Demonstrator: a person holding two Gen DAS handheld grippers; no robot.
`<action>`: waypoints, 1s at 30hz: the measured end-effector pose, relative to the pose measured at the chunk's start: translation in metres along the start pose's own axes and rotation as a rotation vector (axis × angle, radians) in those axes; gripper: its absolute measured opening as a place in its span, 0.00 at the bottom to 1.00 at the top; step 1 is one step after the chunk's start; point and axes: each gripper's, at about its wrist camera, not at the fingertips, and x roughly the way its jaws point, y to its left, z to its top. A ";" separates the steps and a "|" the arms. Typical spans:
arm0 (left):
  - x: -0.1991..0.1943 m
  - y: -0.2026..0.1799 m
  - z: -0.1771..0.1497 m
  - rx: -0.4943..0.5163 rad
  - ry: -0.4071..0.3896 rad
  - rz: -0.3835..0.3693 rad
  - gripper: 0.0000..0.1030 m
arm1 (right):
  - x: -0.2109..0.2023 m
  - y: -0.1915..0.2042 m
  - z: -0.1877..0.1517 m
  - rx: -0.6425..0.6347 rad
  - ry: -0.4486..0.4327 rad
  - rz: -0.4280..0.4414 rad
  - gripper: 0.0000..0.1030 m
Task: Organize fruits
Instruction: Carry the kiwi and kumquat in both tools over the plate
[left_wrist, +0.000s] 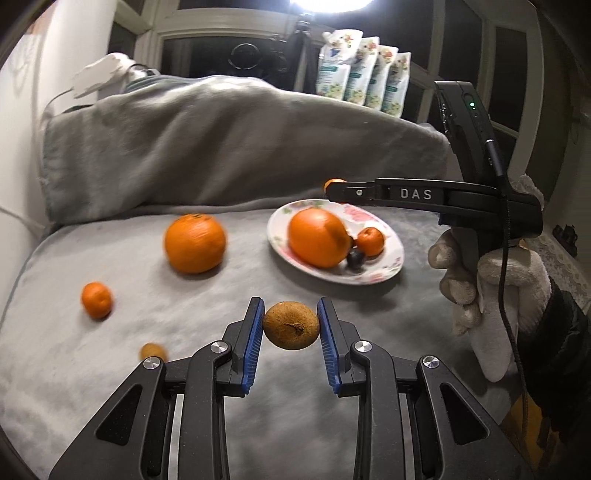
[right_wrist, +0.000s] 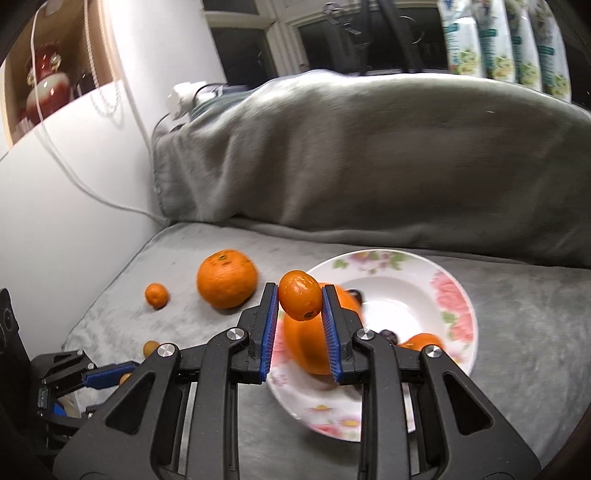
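We list the left gripper (left_wrist: 291, 325), black-framed with blue ribbed pads, clenched on a rough brown oval fruit (left_wrist: 291, 325) and held above the grey plush cloth (left_wrist: 147, 332). We list the right gripper (right_wrist: 300, 301), of the same make, grasping a small glossy orange oval fruit (right_wrist: 300, 300) over the near rim of the white floral-patterned plate (right_wrist: 454, 295). In the plate we count a large round orange (left_wrist: 317, 238), a small mandarin (left_wrist: 370, 242) touching its side, and a dark round berry (left_wrist: 355, 258) just in front of them. On the cloth, left of the plate, we record a second large orange (left_wrist: 194, 243), a small loose mandarin (left_wrist: 96, 300) further left, and a small tan round fruit (left_wrist: 152, 350) near the left gripper's frame. Behind lies a heaped grey blanket (left_wrist: 221, 147), with four printed refill pouches (left_wrist: 364, 74) beyond it.
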 end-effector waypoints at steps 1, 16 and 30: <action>0.003 -0.005 0.002 0.008 0.000 -0.009 0.27 | -0.002 -0.004 0.000 0.008 -0.005 -0.003 0.24; 0.041 -0.049 0.031 0.072 -0.017 -0.064 0.27 | -0.009 -0.064 0.011 0.085 -0.044 -0.043 0.24; 0.080 -0.063 0.036 0.095 0.028 -0.079 0.27 | 0.023 -0.091 0.007 0.120 -0.001 -0.041 0.24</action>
